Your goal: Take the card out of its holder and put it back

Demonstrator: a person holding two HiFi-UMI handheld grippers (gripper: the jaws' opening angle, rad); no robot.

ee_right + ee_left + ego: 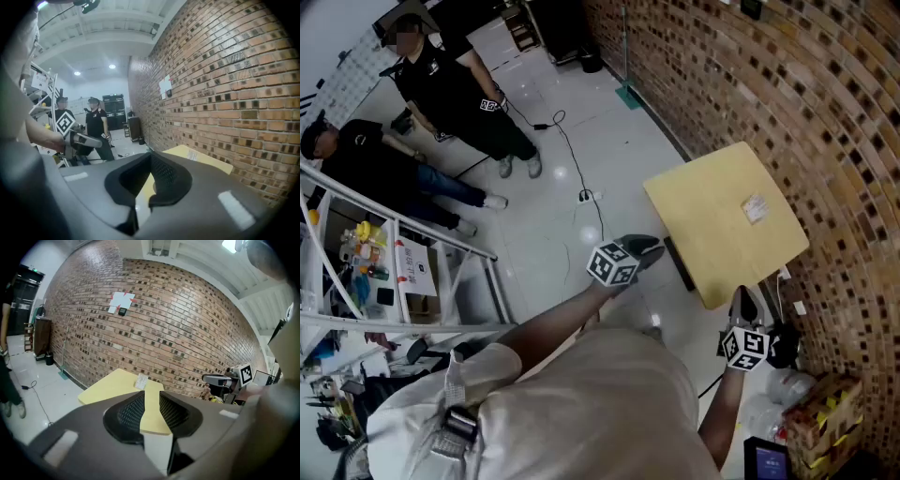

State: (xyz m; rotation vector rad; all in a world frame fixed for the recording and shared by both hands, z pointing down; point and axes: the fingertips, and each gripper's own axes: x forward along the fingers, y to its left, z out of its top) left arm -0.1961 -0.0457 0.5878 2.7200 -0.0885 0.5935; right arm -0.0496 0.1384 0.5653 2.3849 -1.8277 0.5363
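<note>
Just short of the bench (pixel 712 246), the left gripper (pixel 645 247) hangs wide and empty — poised, I judge, to reach; the right gripper (pixel 743 302) is closed on nothing. Farther on, the card (pixel 755 208) lies untouched near the brick wall (pixel 830 131), holder indistinct.

The card (pixel 755 208), a small pale rectangle too small to read, lies flat on the yellow table (pixel 703 244), at 2 o'clock from its middle.

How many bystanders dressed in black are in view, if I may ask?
2. A standing bystander in black is at the head view's upper left; a bystander in a black cap is by the white metal rack. Others may be hidden.
</note>
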